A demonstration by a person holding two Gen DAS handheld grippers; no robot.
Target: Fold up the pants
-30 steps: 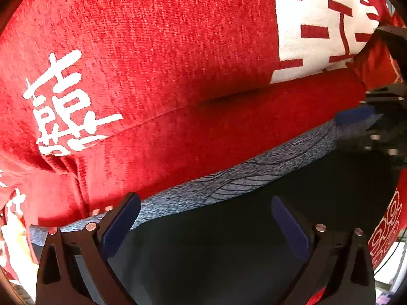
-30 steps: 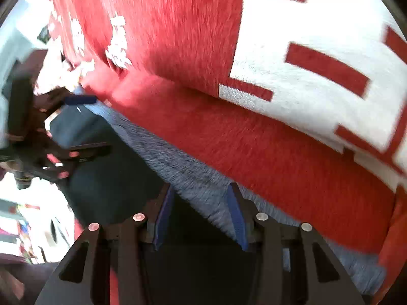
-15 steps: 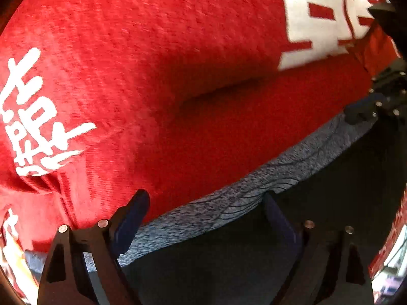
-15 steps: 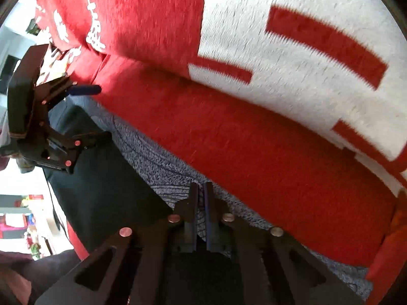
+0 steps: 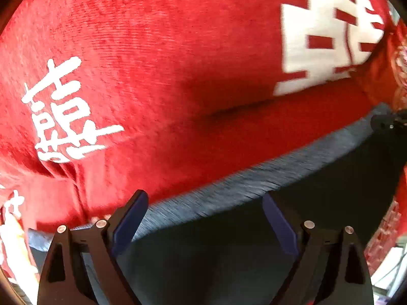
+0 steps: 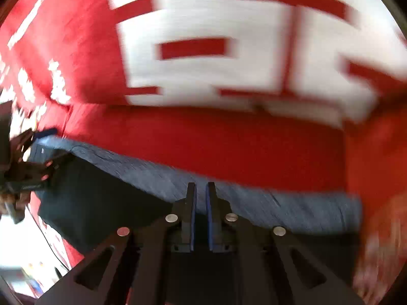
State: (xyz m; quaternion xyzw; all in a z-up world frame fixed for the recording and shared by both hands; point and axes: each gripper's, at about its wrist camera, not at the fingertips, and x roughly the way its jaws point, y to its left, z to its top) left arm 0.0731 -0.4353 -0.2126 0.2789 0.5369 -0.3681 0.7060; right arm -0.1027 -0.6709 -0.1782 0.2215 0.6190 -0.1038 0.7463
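The dark pants [image 5: 229, 254] lie on a red blanket, their grey-blue waistband [image 5: 254, 178] running across the view. My left gripper [image 5: 203, 198] points down over the waistband and is open wide, one finger at the band's edge and the other over dark cloth. At the far right, on the waistband's end, part of my right gripper [image 5: 389, 124] shows. In the right wrist view my right gripper [image 6: 201, 185] is shut on the waistband [image 6: 279, 203], its pads a thin slit apart with cloth between. My left gripper [image 6: 33, 152] shows at the left of the pants [image 6: 101, 198].
The red blanket [image 5: 178, 63] with large white characters [image 6: 216, 50] fills the space beyond the waistband; a fold crosses it. Bright floor and clutter show at the lower left of the right wrist view, past the pants' edge.
My right gripper went from half open to shut at the waistband, then rolled and shifted sideways. The left jaws narrowed slightly and stay open; the left hand moved a little.
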